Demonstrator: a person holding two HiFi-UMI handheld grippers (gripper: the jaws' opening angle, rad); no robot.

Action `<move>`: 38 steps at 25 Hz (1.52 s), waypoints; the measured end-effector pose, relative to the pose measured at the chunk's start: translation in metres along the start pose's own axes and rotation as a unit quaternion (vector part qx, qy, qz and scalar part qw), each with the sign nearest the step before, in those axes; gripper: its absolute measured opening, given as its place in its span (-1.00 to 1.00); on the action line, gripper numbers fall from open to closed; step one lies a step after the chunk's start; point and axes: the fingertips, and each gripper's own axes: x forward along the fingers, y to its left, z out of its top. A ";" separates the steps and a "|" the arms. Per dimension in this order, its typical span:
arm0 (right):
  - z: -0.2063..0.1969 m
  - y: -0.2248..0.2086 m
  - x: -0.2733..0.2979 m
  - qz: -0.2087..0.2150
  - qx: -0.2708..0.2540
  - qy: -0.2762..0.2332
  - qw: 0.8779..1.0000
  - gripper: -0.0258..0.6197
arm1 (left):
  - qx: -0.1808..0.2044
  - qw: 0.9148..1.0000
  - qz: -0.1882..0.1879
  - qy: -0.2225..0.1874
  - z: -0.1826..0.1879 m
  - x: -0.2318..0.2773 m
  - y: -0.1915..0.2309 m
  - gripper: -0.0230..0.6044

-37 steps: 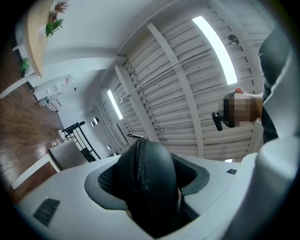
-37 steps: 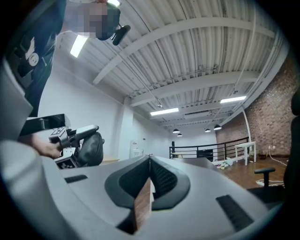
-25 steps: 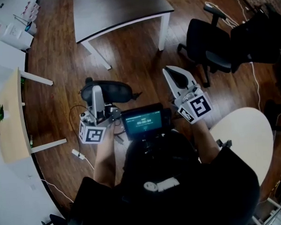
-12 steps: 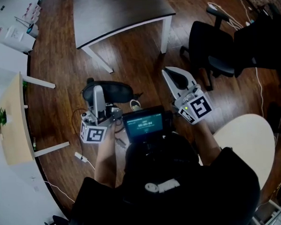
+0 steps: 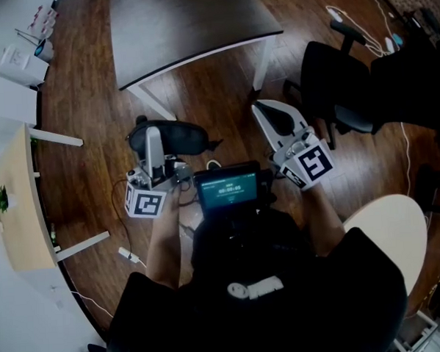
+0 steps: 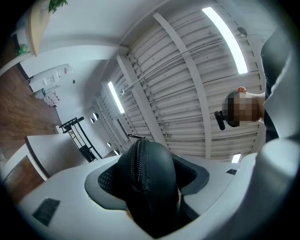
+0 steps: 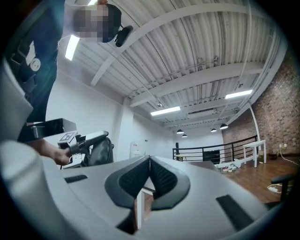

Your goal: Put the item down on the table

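A wood floor (image 5: pixel 86 142) fills the head view, with a dark surface (image 5: pixel 175 19) at the top, its white legs standing on the boards. The person (image 5: pixel 264 309) in dark clothing takes up the bottom, and a black chair (image 5: pixel 340 77) stands to the right of the surface. The black zippered case (image 5: pixel 180 138) is off the surface: it shows against the floor, on the near side of the surface's front edge. The left tongs (image 5: pixel 153 142) are clamped on it, the case wedged between the pads with its zipper running up the middle. The right tongs (image 5: pixel 272 117) are closed pad to pad with nothing between them. A small lit screen (image 5: pixel 226 187) sits between the two hands.
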 end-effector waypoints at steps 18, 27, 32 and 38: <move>-0.002 -0.006 0.203 0.095 -0.022 0.049 0.994 -0.36 | -0.034 0.998 -0.053 0.014 0.025 0.152 0.124 -0.03; -0.007 0.014 0.259 0.157 -0.154 0.108 0.970 0.07 | -0.040 0.999 0.013 -0.009 0.039 0.177 0.184 -0.04; -0.024 0.004 0.291 0.135 -0.261 0.147 0.944 0.08 | -0.035 0.999 0.017 -0.003 0.023 0.199 0.197 -0.04; -0.044 -0.032 0.314 0.122 -0.319 0.179 0.923 0.09 | -0.044 0.999 0.017 0.007 0.004 0.220 0.208 -0.05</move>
